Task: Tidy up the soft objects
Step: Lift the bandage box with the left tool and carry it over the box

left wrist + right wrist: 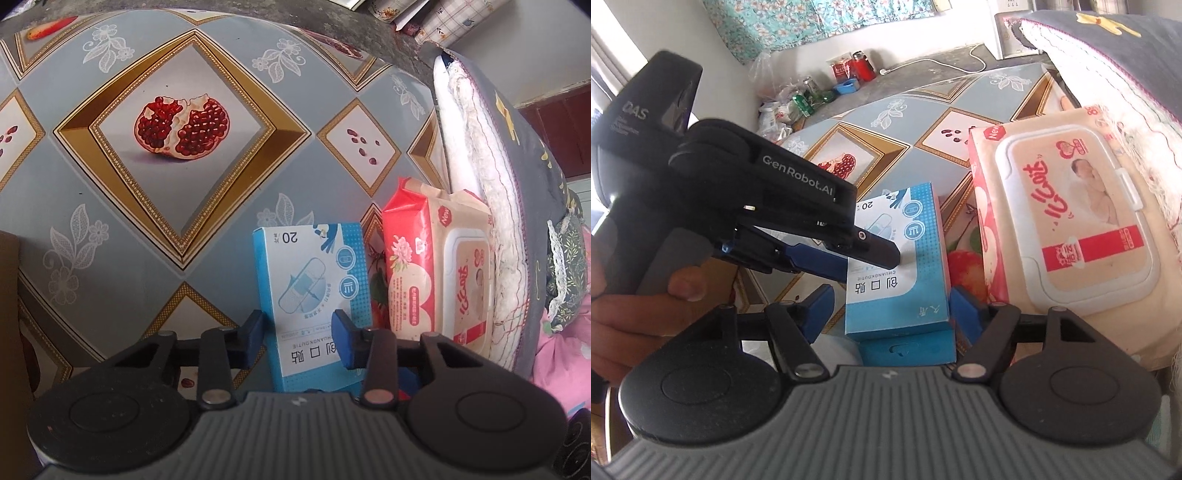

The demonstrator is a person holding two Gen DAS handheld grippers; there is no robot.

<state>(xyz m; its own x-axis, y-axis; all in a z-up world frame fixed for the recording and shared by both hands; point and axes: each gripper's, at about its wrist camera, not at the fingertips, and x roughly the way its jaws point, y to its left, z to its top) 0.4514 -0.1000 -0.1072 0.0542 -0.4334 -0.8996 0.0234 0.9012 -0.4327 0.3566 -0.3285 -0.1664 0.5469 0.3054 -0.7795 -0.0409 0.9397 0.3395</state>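
Right wrist view: my right gripper (890, 310) holds its jaws open astride the blue plaster box (923, 258) at lower centre. The left gripper (866, 260) meets that box; I cannot tell whether its jaws are gripping.

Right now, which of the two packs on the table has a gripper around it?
The blue bandage box, lying between both grippers' fingers; the red-and-cream wet wipes pack beside it is untouched.

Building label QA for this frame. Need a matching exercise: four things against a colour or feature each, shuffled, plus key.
Things:
1. plaster box
2. wipes pack
3. cushion
4. tablecloth

Features:
A. pomegranate print
B. grey with yellow embroidery
C. blue and white
D. white flip lid on top

Pairs: 1-C, 2-D, 3-B, 4-A
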